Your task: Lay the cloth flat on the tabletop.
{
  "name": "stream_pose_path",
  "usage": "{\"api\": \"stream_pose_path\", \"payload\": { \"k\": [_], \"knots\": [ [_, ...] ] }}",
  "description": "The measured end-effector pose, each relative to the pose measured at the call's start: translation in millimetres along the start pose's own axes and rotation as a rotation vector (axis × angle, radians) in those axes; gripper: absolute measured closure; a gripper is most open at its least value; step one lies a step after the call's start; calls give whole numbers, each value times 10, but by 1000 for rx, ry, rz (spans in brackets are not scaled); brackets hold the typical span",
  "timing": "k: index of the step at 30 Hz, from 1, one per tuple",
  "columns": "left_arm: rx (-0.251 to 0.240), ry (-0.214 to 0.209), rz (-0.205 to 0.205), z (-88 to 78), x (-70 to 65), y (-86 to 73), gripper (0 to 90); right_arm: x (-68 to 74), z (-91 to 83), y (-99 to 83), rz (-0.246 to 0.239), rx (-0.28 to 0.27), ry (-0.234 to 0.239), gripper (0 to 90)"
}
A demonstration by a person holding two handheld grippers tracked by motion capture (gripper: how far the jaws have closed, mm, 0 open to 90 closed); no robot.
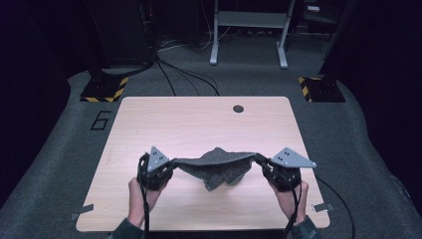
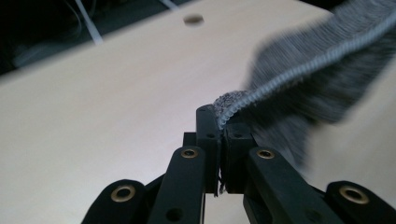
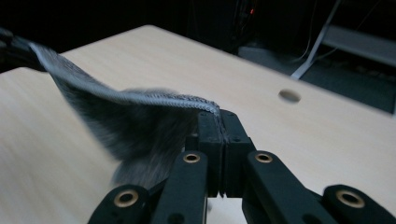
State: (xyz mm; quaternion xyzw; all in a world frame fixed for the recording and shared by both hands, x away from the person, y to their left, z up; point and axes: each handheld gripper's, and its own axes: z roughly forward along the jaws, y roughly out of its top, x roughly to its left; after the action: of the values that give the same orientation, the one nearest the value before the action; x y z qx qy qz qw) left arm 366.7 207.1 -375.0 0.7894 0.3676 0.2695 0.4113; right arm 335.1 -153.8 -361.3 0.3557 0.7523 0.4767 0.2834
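A cloth (image 1: 219,167) hangs above the near half of the surface (image 1: 199,119), strung between two grippers — the left gripper (image 1: 171,164) at its left end, the right gripper (image 1: 261,162) at its right end. Each pinches a corner between its fingers. The cloth's middle sags toward the surface. A hole (image 1: 238,108) lies farther back — right of centre.

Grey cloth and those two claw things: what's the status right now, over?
Left gripper shut on one corner of the grey cloth. Right gripper shut on the opposite corner. Cloth hangs stretched between them above the table. Nothing in the way.
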Motion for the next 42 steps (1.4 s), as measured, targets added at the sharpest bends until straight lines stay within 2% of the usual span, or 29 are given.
{"api": "stream_pose_path", "payload": {
  "k": [1, 2, 3, 4, 5, 6, 7, 9, 10, 14, 16, 18, 23, 25, 27, 29, 33, 34, 36, 37, 39, 40, 42],
  "knots": [
    [5, 22, 4, 142, 214, 262, 879, -125, 119, 128, -4, -2, -6, 894],
    [22, 20, -4, 268, 360, 416, 880, -341, 374, 307, -8, 8, -24, 894],
    [49, 44, -17, 472, 562, 625, 879, -486, 557, 411, -6, 17, -26, 894],
    [65, 48, -25, 579, 663, 717, 879, -695, 861, 563, -10, 59, -71, 894],
    [96, 48, -31, 691, 763, 808, 879, -793, 1021, 629, -8, 84, -91, 894],
    [108, 76, -19, 766, 813, 857, 879, -909, 1188, 693, 14, 103, -80, 894],
    [112, 70, -28, 815, 863, 877, 879, -959, 1308, 736, 0, 128, -101, 894],
    [127, 91, -31, 887, 920, 874, 879, -996, 1431, 780, -15, 150, -107, 894],
    [142, 84, -32, 907, 951, 868, 878, -1001, 1459, 796, -23, 157, -111, 894],
    [143, 99, -24, 920, 988, 865, 878, -984, 1442, 844, -15, 139, -105, 893],
    [119, 95, -40, 889, 979, 866, 878, -965, 1403, 853, -23, 133, -103, 894],
    [105, 91, -27, 828, 955, 881, 877, -954, 1353, 858, -18, 119, -98, 893],
    [58, 74, -10, 608, 892, 924, 877, -877, 1122, 903, -18, 69, -87, 892],
    [47, 72, 5, 525, 866, 936, 877, -803, 974, 924, -35, 42, -82, 891],
    [34, 65, 16, 411, 839, 946, 876, -769, 915, 930, -37, 33, -80, 891],
    [11, 51, 12, 289, 811, 950, 876, -710, 780, 932, -36, 3, -70, 890],
    [-11, 29, 52, 44, 754, 1019, 875, -602, 545, 950, -37, -34, -60, 888],
    [-7, 26, 56, 32, 756, 1033, 874, -587, 505, 962, -43, -39, -62, 888],
    [5, 37, 55, 99, 768, 1049, 874, -604, 521, 976, -37, -26, -63, 886],
    [29, 26, 50, 181, 798, 1042, 873, -638, 578, 973, -34, -12, -62, 885],
    [92, 40, 49, 411, 847, 986, 870, -728, 769, 944, -27, 38, -71, 884],
    [126, 27, 36, 529, 884, 944, 869, -780, 892, 914, -19, 58, -68, 884],
    [166, 49, 18, 783, 919, 836, 867, -865, 1140, 842, -11, 115, -83, 883]
  ]
}}
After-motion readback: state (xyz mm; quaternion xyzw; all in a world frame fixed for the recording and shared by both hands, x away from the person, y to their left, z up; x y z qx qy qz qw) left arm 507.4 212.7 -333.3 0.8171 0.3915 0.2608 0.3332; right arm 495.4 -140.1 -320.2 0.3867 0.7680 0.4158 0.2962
